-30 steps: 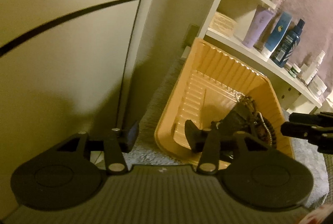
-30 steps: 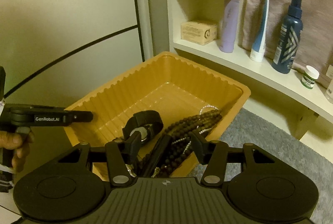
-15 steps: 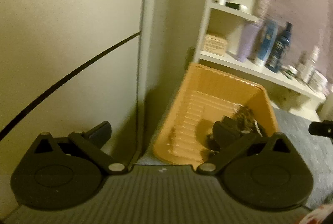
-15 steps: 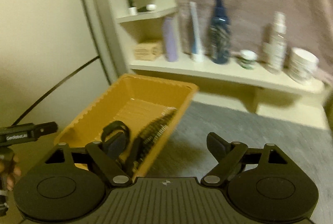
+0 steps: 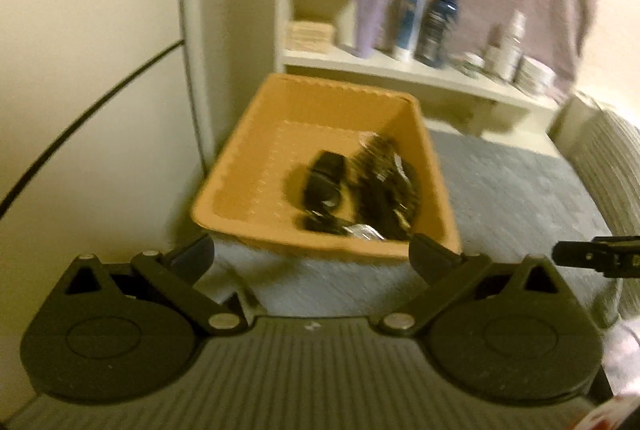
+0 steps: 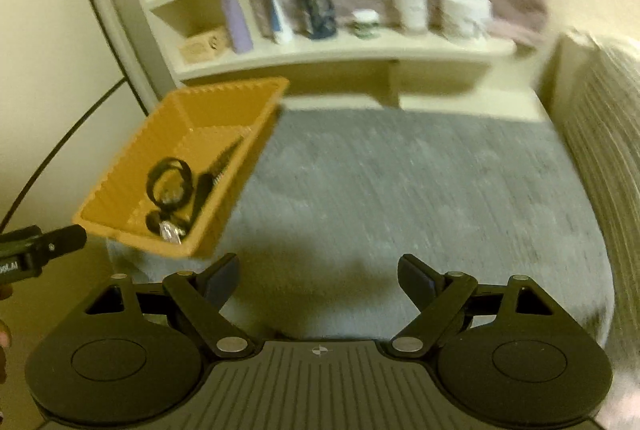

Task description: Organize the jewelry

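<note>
An orange ribbed plastic tray [image 5: 256, 134] [image 6: 120, 190] sits on a grey mat against the wall. Inside it lie a black watch [image 5: 324, 182] [image 6: 170, 178], dark bead strands [image 5: 384, 186] [image 6: 224, 158] and a small silvery piece [image 5: 362, 230] [image 6: 170, 232]. My left gripper [image 5: 312, 256] hangs open just in front of the tray's near rim, with nothing between its fingers. My right gripper [image 6: 318, 276] is open over bare mat to the right of the tray, holding nothing. Each gripper's tip shows at the edge of the other's view.
A cream shelf unit [image 6: 340, 50] behind the tray carries bottles, a tube and jars. A pale wall with a dark cable [image 5: 80, 122] runs along the left. A striped cushion edge [image 6: 600, 158] borders the grey mat [image 6: 420, 190] on the right.
Both grippers opened wide and pulled back from the tray. The left drew away and up; the right swung out to the right over the mat. The jewelry stays in the tray.
</note>
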Action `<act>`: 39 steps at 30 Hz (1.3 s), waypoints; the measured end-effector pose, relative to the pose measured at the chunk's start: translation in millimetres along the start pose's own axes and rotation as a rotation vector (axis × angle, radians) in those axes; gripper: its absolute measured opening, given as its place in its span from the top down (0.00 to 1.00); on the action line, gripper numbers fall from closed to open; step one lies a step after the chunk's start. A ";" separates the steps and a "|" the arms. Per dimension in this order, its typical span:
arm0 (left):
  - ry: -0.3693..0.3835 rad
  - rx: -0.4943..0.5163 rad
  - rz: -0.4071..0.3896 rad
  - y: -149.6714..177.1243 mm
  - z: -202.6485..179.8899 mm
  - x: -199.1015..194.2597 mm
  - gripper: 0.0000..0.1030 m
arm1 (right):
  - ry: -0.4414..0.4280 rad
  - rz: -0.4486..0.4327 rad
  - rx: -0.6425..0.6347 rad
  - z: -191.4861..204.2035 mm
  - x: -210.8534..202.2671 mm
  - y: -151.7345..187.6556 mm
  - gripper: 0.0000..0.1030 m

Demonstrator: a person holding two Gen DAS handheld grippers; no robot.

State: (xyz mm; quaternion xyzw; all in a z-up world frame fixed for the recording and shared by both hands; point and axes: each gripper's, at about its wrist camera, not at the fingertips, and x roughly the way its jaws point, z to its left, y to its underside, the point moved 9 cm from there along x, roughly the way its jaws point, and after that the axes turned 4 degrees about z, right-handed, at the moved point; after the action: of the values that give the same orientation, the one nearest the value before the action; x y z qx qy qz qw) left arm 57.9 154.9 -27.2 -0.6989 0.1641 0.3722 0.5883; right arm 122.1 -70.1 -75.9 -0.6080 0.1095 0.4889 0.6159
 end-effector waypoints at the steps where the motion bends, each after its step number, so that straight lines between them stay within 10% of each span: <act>1: 0.005 0.012 0.006 3.4 -7.1 -1.6 0.00 | 0.003 0.008 0.011 -2.5 -2.6 5.5 0.17; 39: 0.038 0.078 0.069 38.2 -67.8 -12.1 0.00 | 0.068 -0.032 0.034 -12.5 -44.3 45.6 0.17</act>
State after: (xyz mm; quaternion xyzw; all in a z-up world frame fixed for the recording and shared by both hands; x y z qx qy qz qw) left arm 46.5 78.6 -43.3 -0.6764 0.2135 0.3723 0.5986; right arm 72.2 -111.5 -75.9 -0.6152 0.1288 0.4561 0.6300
